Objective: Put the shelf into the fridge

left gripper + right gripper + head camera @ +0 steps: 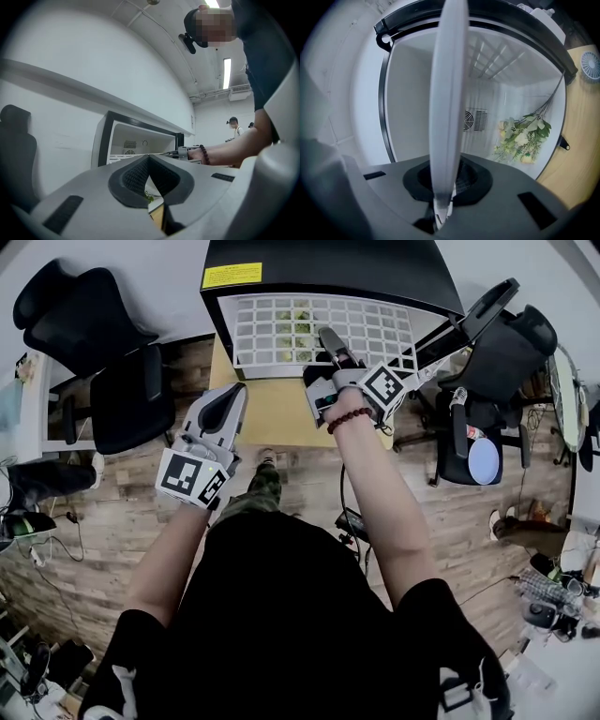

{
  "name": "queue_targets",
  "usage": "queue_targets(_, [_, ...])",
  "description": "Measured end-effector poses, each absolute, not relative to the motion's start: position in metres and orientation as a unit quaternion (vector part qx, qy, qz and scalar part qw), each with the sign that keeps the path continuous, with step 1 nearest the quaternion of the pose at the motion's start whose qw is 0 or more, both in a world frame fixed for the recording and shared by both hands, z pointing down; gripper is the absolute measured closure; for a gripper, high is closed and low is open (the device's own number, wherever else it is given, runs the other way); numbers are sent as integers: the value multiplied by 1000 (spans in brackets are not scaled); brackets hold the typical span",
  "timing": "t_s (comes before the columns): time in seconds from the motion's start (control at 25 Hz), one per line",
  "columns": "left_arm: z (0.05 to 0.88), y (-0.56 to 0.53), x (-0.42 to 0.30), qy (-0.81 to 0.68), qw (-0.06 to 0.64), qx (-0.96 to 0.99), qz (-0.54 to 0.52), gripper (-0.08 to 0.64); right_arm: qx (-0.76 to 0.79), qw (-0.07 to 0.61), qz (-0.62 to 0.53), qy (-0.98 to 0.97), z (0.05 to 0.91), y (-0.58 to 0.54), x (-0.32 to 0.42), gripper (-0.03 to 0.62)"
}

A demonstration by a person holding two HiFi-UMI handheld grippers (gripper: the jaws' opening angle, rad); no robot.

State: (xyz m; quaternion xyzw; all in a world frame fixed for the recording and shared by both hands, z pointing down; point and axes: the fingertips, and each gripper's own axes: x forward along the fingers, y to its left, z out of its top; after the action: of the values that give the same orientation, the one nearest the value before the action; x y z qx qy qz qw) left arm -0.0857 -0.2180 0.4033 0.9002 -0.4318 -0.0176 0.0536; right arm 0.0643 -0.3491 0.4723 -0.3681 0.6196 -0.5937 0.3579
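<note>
Left arm: bent, forearm running toward 11 o'clock; left gripper point(232, 397) hovers over the wooden table point(272, 418), jaws pressed together on nothing (their tips meet in a V).
Right arm: stretched toward 12 o'clock, bead bracelet point(350, 418) at the wrist; right gripper point(330, 339) clamped on the shelf's near edge.
Shelf point(281, 329): one, a white wire grid, lying flat and partly inside the fridge's open front.
Fridge point(328, 263): one, black-topped, at 12 o'clock.
Flowers point(522, 136): one bunch, inside, at 3 o'clock in the right gripper view.
Office chairs point(84, 343): two, at 10 and 2 o'clock.
</note>
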Motion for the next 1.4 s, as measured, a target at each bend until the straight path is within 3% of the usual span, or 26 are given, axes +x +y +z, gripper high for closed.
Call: queue_targets(1.4, [401, -226, -101, -433, 52, 900, -20, 541, -371, 361, -584, 625, 477, -390, 66, 552])
